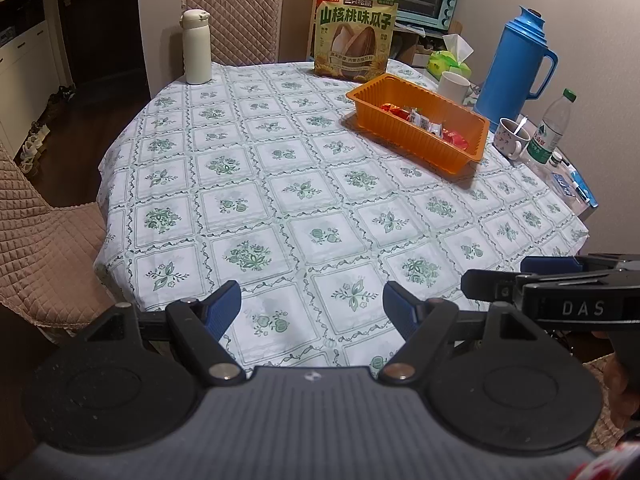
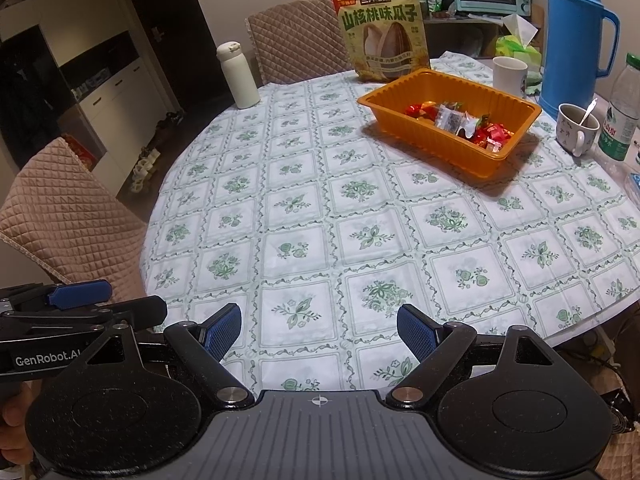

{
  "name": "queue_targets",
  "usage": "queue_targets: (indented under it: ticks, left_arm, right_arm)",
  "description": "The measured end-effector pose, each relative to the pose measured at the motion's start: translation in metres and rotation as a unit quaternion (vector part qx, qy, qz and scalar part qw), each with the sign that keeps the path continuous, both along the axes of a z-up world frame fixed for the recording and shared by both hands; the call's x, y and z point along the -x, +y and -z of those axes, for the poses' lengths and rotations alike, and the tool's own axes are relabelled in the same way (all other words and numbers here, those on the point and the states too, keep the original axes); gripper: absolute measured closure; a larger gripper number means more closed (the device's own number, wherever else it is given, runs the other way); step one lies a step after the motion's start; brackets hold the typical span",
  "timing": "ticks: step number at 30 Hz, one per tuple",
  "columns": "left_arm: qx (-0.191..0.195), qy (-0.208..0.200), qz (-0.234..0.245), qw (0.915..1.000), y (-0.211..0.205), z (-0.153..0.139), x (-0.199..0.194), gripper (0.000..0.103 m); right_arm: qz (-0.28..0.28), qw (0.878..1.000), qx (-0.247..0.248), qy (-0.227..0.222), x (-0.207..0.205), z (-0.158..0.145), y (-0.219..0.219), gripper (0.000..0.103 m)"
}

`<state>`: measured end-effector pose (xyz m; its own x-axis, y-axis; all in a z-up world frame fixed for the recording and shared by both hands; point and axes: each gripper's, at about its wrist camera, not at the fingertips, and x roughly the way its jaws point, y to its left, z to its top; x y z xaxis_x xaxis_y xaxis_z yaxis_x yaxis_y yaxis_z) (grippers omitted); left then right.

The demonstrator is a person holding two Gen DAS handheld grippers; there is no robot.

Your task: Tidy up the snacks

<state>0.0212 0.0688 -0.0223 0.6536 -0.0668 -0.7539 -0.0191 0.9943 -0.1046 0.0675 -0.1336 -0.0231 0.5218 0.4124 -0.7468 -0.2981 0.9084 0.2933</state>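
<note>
An orange plastic tray [image 1: 472, 156] stands at the far right of the table and holds several wrapped snacks [image 1: 424, 122]. It also shows in the right wrist view [image 2: 416, 130] with the snacks [image 2: 460, 120] in it. A green bag of sunflower seeds [image 1: 354, 36] stands upright just behind the tray, also seen in the right wrist view [image 2: 384, 32]. My left gripper [image 1: 312, 310] is open and empty above the near table edge. My right gripper [image 2: 320, 330] is open and empty beside it, and it shows in the left wrist view [image 1: 520, 276] too.
A white flask [image 1: 197, 52] stands far left. A blue thermos jug [image 1: 516, 60], white mug [image 1: 454, 86], cup with spoon [image 1: 510, 136], water bottle [image 1: 552, 128] and tissues [image 1: 452, 58] crowd the right. Quilted chairs [image 1: 44, 248] stand around the floral tablecloth [image 1: 280, 200].
</note>
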Motion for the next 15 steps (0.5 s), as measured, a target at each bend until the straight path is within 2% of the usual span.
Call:
queue_targets:
  ticks: [15]
  left_arm:
    - [0.002, 0.013, 0.003, 0.9999, -0.01, 0.007, -0.025, 0.026]
  right_arm:
    - [0.006, 1.0, 0.001, 0.012, -0.02, 0.008, -0.01, 0.018]
